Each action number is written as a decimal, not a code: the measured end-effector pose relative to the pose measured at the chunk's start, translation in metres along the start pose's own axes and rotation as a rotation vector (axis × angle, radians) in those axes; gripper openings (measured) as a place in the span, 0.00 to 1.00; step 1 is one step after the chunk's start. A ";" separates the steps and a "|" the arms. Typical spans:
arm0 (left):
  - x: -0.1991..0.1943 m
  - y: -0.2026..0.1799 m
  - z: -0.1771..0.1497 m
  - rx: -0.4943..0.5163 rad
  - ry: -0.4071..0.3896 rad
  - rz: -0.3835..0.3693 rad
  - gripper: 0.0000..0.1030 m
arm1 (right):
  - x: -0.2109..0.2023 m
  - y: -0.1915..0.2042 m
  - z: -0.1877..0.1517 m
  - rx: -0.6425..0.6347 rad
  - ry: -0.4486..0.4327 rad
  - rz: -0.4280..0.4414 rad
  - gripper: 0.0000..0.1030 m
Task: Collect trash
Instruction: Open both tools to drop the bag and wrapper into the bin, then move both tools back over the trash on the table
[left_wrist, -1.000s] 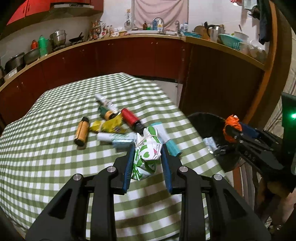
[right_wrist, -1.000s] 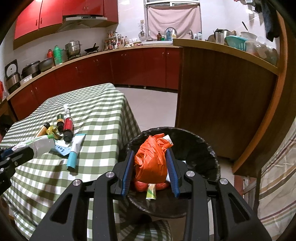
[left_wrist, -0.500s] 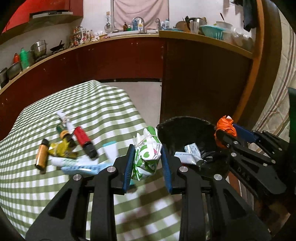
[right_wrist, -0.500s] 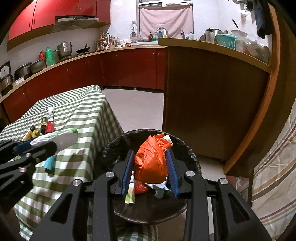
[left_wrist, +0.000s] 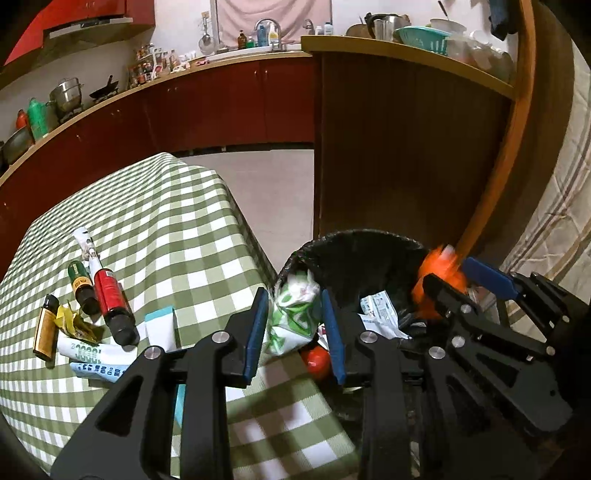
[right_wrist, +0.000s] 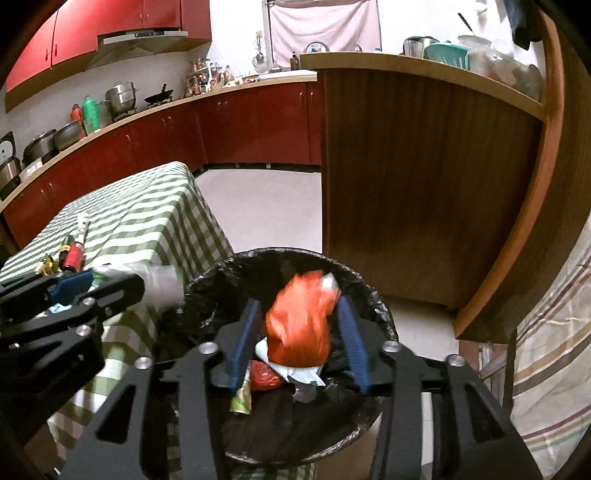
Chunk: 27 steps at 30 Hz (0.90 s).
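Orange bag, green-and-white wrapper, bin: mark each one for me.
orange bag (right_wrist: 299, 325), right wrist view, middle of the crumpled plastic.
green-and-white wrapper (left_wrist: 293, 317), left wrist view, its printed middle between the blue fingers.
bin (right_wrist: 380, 306), right wrist view, black liner at the right rim.

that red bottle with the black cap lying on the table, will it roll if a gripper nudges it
Probably yes: the red bottle lies on its side and looks round. A sideways nudge would likely roll it. The yellow wrapper and green bottle beside it may stop it. It looks rigid, perhaps slippery.

Checked table (left_wrist: 177, 229) with bottles (left_wrist: 110, 302), tubes (left_wrist: 92, 356)
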<state>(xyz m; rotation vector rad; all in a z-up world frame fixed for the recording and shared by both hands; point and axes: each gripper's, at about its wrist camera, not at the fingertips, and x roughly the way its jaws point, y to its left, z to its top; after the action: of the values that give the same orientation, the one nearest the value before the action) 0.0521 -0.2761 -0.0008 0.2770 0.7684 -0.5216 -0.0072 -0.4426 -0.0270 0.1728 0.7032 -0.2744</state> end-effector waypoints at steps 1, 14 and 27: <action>0.001 0.000 0.001 0.001 0.002 0.003 0.39 | 0.001 -0.001 0.000 0.001 0.001 0.001 0.47; -0.025 0.031 -0.006 -0.052 -0.022 0.048 0.56 | -0.012 0.011 0.002 0.006 -0.016 0.019 0.48; -0.070 0.125 -0.044 -0.187 -0.007 0.203 0.63 | -0.027 0.088 0.006 -0.099 -0.014 0.141 0.48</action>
<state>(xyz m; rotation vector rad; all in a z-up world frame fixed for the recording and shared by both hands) 0.0518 -0.1281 0.0258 0.1770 0.7675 -0.2574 0.0033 -0.3555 0.0005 0.1250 0.6859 -0.1055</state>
